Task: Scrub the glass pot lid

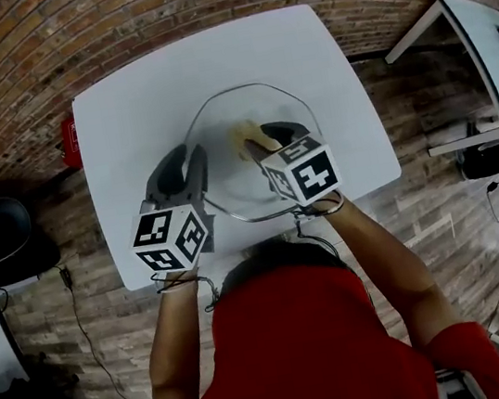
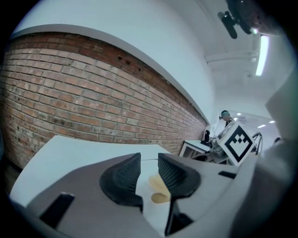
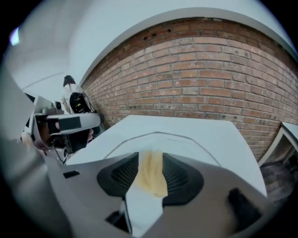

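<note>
Glass pot lid (image 1: 224, 156) sits mid-surface, over the white surface (image 1: 126, 129). Left gripper (image 1: 181, 160) is at the lid's left rim, jaws part-way apart; whether they grip the glass is not discernible. Right gripper (image 1: 265, 133) is over the lid's right half, jaws wide, with a yellow sponge (image 1: 247, 133) filling the gap and touching both pads. Marker cubes (image 1: 173, 237) show black-and-white squares, no lettering. White print on the red shirt (image 1: 293, 356) is upside down and illegible.

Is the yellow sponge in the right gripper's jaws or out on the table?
In: the pale yellow sponge fills the jaw gap of the right gripper.
</note>
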Available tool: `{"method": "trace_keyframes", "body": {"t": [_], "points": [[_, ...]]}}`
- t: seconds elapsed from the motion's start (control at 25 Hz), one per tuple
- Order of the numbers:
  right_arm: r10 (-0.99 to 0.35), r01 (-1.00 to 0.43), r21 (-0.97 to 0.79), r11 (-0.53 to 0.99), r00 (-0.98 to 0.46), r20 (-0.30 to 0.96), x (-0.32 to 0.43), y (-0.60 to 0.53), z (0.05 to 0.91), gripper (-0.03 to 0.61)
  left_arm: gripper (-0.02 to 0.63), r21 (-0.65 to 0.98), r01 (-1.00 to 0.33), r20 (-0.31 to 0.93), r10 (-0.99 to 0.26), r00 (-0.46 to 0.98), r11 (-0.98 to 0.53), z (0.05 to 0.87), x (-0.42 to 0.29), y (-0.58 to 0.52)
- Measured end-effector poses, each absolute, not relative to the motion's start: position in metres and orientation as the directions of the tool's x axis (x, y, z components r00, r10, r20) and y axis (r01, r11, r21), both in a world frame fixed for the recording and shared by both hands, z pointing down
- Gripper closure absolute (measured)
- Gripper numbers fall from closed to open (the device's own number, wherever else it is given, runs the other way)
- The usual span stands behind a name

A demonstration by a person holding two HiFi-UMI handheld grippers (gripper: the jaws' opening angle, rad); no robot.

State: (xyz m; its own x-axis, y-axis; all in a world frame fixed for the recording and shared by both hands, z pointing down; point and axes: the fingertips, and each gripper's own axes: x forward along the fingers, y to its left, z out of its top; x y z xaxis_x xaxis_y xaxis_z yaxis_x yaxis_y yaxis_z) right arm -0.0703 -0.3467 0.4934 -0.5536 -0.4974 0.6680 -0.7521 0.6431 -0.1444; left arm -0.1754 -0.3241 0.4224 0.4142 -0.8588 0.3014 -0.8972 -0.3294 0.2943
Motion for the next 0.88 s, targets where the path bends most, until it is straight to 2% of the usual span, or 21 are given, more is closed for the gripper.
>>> {"method": "trace_keyframes", "body": {"t": [0.24, 0.36, 0.56, 0.88], "points": [[-0.558, -0.630, -0.111, 0.769, -0.746, 0.365, -0.071, -0.329, 0.403, 0.424, 0.512, 0.230, -0.842, 0.162, -0.834, 0.528, -0.488, 0.380, -0.137, -0.315], [-0.563, -0.590, -0.055, 0.805, -0.790, 0.242, -0.071, -0.316, 0.366, 0.496, 0.553, 0.160, -0.830, 0.093, -0.829, 0.551, -0.534, 0.353, -0.122, -0.306], [-0.547, -0.548, 0.033, 0.836, -0.826, 0.136, -0.076, -0.301, 0.337, 0.534, 0.585, 0.078, -0.824, 0.016, -0.826, 0.563, -0.561, 0.320, -0.109, -0.296], [-0.532, -0.532, 0.031, 0.846, -0.847, 0.008, -0.072, -0.284, 0.307, 0.548, 0.595, 0.059, -0.801, -0.009, -0.803, 0.596, -0.596, 0.305, -0.095, -0.278]]}}
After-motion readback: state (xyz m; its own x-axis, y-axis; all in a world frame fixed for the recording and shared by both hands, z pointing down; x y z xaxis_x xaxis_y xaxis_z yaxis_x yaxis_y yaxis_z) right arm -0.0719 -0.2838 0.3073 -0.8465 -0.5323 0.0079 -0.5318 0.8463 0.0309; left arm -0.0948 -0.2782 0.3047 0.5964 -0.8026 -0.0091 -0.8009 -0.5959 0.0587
